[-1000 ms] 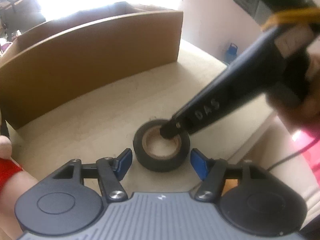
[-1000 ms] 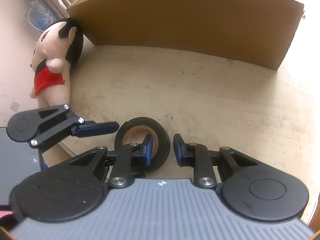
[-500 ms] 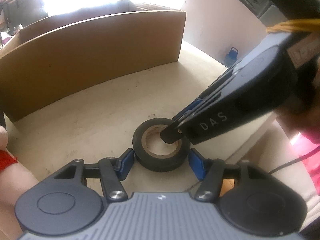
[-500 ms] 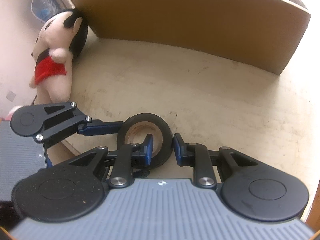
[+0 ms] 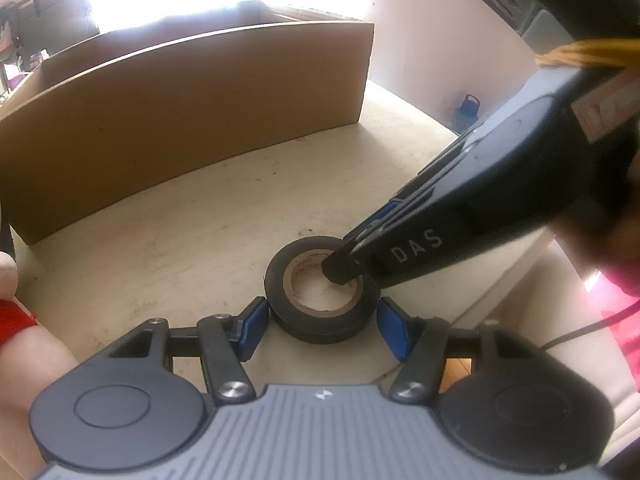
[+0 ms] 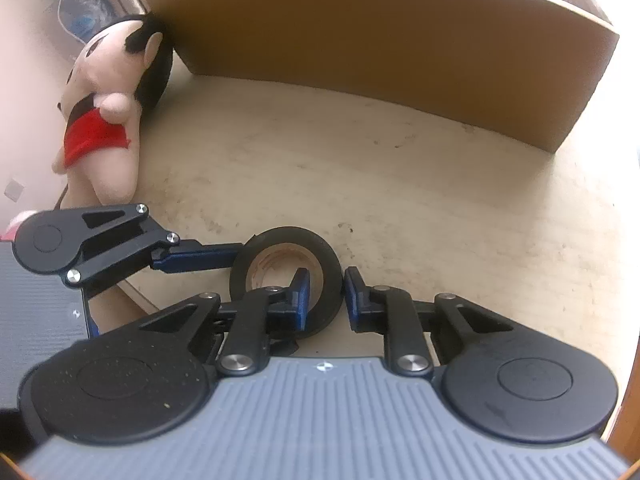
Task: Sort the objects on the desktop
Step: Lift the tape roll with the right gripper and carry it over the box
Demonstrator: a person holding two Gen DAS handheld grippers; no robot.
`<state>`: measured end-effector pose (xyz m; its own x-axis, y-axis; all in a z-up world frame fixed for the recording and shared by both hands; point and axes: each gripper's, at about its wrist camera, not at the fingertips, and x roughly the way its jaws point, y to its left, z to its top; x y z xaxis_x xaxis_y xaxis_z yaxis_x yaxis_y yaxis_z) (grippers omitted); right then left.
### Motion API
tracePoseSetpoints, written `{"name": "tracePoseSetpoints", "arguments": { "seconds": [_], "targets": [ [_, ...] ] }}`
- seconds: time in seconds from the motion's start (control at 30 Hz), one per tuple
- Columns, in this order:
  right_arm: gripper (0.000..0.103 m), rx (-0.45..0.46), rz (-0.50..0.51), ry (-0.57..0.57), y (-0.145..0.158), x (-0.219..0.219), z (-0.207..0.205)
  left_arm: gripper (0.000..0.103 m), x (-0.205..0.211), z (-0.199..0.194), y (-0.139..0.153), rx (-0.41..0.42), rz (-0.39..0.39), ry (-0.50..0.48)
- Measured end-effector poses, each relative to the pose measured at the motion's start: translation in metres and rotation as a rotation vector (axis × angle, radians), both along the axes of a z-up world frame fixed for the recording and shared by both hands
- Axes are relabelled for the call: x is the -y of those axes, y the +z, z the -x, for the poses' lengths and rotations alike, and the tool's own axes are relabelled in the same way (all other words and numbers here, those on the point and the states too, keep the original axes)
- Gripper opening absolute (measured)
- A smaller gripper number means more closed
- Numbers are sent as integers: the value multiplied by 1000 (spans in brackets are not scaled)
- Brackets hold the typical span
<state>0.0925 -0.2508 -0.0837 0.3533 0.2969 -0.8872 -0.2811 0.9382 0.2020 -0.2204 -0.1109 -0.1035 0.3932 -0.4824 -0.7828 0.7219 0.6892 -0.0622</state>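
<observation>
A black tape roll [image 5: 322, 304] with a tan core lies flat near the front edge of the beige table [image 5: 172, 240]. My left gripper [image 5: 320, 326] is open, its blue pads on either side of the roll, very close to it. My right gripper [image 6: 324, 294] straddles the roll's wall [image 6: 320, 248]: one finger sits inside the core, the other outside, with a small gap showing, so it is not clamped. In the left wrist view the right gripper [image 5: 344, 268] comes in from the right.
A cardboard box [image 6: 380, 36] stands open at the back of the table. A plush doll [image 6: 108, 112] in red leans at the box's left end. The table edge runs just behind the roll in the left wrist view.
My left gripper has moved forward around the tape roll and its pads have narrowed toward it. My right gripper has stayed over the roll's wall.
</observation>
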Motion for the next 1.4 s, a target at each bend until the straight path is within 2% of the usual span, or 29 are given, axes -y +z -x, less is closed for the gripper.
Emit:
{"name": "tracePoseSetpoints", "arguments": {
  "seconds": [0.67,1.4],
  "targets": [
    [17,-5,-5,-10,4,2,0,61,-3,2,7,9,0,-8],
    [17,38,1,-17,22,1,0,61,-3,-3,20,44,21,-1]
  ]
}}
